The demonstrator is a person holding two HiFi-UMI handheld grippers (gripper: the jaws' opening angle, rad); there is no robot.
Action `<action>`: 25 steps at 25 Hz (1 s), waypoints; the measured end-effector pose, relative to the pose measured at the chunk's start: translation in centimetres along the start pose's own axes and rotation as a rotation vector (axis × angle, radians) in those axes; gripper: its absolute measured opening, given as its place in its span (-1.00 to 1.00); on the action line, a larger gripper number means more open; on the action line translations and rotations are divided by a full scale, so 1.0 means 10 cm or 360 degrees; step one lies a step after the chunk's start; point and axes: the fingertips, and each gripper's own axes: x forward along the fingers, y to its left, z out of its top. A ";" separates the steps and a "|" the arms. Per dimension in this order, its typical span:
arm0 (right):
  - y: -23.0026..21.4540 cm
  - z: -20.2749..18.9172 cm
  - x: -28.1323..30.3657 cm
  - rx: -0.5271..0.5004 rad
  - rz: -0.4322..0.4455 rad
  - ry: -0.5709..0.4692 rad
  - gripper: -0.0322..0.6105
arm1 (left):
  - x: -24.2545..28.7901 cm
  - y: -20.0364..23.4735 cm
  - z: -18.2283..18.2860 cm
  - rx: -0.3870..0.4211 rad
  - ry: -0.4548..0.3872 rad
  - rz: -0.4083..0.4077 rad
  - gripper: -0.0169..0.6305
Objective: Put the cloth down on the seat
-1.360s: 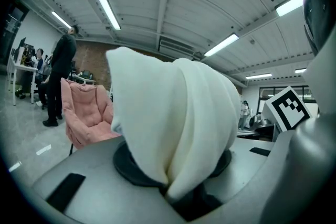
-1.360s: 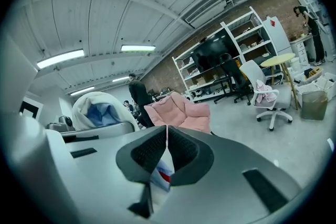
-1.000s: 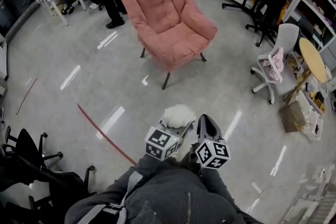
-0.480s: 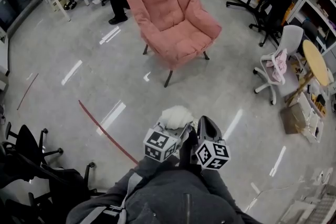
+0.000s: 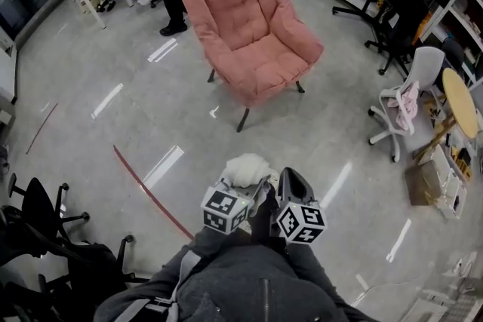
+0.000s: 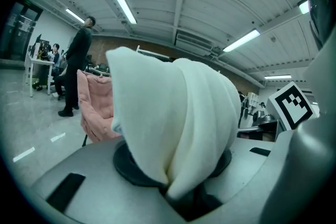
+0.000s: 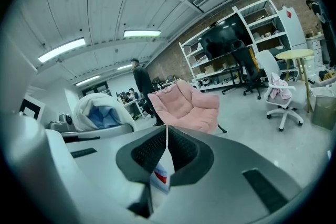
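So the left tool [image 5: 251, 182] is clamped on the bunched-up white fleecy cloth [image 5: 244, 169], right tool [image 5: 290, 177] pinched together just beside it, both well apart from the pink cushioned armchair [image 5: 253, 38].

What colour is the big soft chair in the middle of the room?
Pink. The armchair shows best in the head view.

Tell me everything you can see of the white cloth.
The cloth is white, soft and fleecy-looking, bunched into a rounded, folded lump. The left gripper pinches its lower fold, so it stands up above the jaws, held in the air, short of the pink armchair.
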 end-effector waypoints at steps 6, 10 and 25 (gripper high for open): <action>-0.26 0.33 0.56 -0.0001 0.0048 0.0002 -0.86 | 0.52 0.34 0.18 -0.0011 0.0022 0.0075 -0.52; -0.53 0.58 0.92 0.0007 0.0045 0.0018 -0.86 | 0.92 0.48 0.37 -0.0010 0.0016 0.0096 -0.52; -1.31 1.25 2.05 0.0013 0.0034 0.0068 -0.86 | 2.15 0.93 0.84 -0.0024 0.0011 0.0159 -0.52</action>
